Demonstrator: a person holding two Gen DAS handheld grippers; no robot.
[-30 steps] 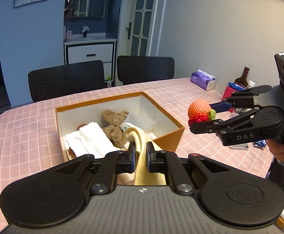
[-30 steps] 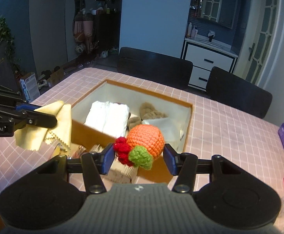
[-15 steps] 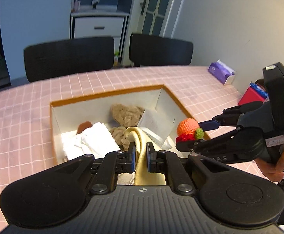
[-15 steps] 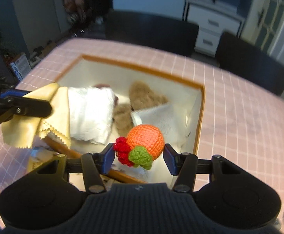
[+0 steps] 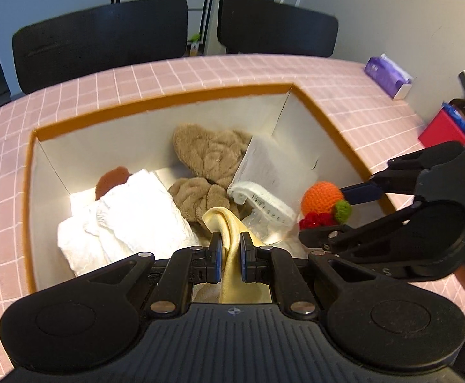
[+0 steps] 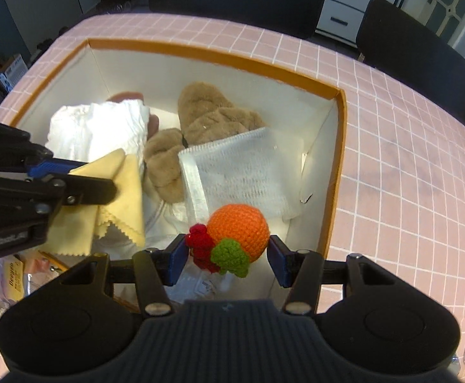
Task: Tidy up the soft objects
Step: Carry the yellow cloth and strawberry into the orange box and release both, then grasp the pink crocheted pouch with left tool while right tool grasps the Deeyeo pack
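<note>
An orange-rimmed cardboard box (image 5: 156, 99) (image 6: 219, 57) stands open on the pink checked table. Inside lie a white folded towel (image 5: 130, 220) (image 6: 98, 131), brown plush pieces (image 5: 210, 153) (image 6: 207, 118) and a white mesh pouch (image 5: 270, 175) (image 6: 242, 169). My left gripper (image 5: 231, 249) (image 6: 105, 185) is shut on a pale yellow cloth (image 5: 229, 239) (image 6: 121, 198), which hangs over the box's near side. My right gripper (image 6: 227, 257) (image 5: 334, 220) is shut on an orange crocheted fruit (image 6: 239, 231) (image 5: 323, 196) with red and green bits, held above the box's near right corner.
Two black chairs (image 5: 105, 41) (image 5: 277, 25) stand at the table's far edge. A purple tissue pack (image 5: 387, 76) and a red box (image 5: 443, 131) sit at the right. Small packets (image 6: 18, 281) lie on the table by the box's near left corner.
Both grippers have come forward and down over the box and tipped more steeply downward. The cloth and the crocheted fruit stay gripped; the box contents have not shifted.
</note>
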